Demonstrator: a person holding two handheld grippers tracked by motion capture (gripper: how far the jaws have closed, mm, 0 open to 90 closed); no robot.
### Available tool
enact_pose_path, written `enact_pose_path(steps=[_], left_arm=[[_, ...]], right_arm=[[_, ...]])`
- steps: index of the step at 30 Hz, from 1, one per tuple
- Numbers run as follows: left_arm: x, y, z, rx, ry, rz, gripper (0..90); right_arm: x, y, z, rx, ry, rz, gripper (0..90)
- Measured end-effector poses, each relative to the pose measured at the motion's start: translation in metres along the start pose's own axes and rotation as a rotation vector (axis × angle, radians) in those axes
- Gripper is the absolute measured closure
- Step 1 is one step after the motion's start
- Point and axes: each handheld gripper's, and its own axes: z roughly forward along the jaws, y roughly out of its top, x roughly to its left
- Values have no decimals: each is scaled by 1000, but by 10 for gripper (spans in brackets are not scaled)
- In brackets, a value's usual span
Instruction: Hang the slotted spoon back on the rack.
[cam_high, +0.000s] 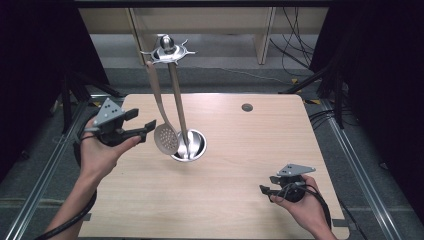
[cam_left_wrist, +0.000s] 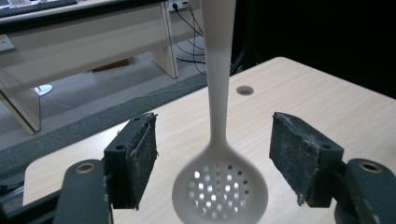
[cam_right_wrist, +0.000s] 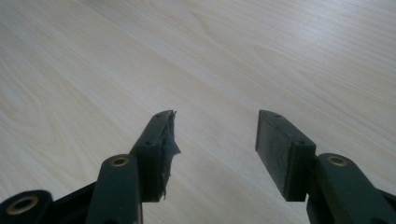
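High view: a pale wood-grain table (cam_high: 240, 165) carried a polished steel utensil stand (cam_high: 170, 50) whose round base (cam_high: 192, 146) sat left of the table's centre, nearer the far edge than the near one. From the stand's hooked top hung a steel perforated skimmer spoon (cam_high: 166, 138), its long handle slanting down and its round holed bowl just left of the base; a second steel utensil (cam_high: 178, 105) hung beside it down toward the base. The left gripper (cam_high: 141, 123), held in a hand (cam_high: 102, 152) over the table's left edge, pointed toward the skimmer, jaws spread, tips just left of the bowl and apart from it. The right gripper (cam_high: 266, 191), in a hand (cam_high: 300, 205) near the table's near right corner, lay low over the wood, pointing left. A small round grey grommet (cam_high: 247, 107) sat near the far edge. Left gripper view: the skimmer spoon (cam_left_wrist: 219, 189) hung between the two black foam-padded jaws, blurred and close, with clear gaps to both pads; nothing was gripped, jaws wide apart. Right gripper view: both jaws stood well apart over bare wood grain (cam_right_wrist: 233, 60), holding nothing; the pad on the left jaw was frayed at its edge.
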Motion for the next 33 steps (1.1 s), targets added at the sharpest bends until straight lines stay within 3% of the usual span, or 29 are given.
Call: enact_pose_path(steps=[7,14,15,16,18,19,22,23,27,29,30,32,33], left_arm=[[-3,-57,-16,55,-2,-30,291],[-5,-108,-15,147,-6,-8,291],[-5,-108,-15,147,-6,-8,291],[-6,-125,-14,166,-13,-15,291],[-9,-141,-14,170,-12,-44,295],[-9,-148,-14,176,-16,-31,300],[-8,-157,-15,209,-26,-8,300],[-9,-158,-14,209,-23,-24,301],[-9,-161,-11,225,-22,-22,305],[-6,-163,-8,240,-31,1,307],[-8,-165,-7,239,-32,-31,308],[-7,-165,-8,252,-27,-27,309],[-1,-164,-7,253,-39,44,309]], right_arm=[[0,0,0,1,1,2,476],[1,0,0,1,4,20,473],[1,0,0,1,3,18,473],[1,0,0,2,4,18,473],[0,0,1,-5,1,6,472],[0,0,2,-5,6,2,472],[-1,0,3,-4,6,-19,471],[-1,0,3,-4,8,-23,471],[-1,0,4,-7,11,-34,471],[-1,-1,3,1,11,-24,471],[2,-1,4,2,12,3,471],[-1,-1,4,-1,11,-22,471],[-1,-1,4,-2,12,-24,470]])
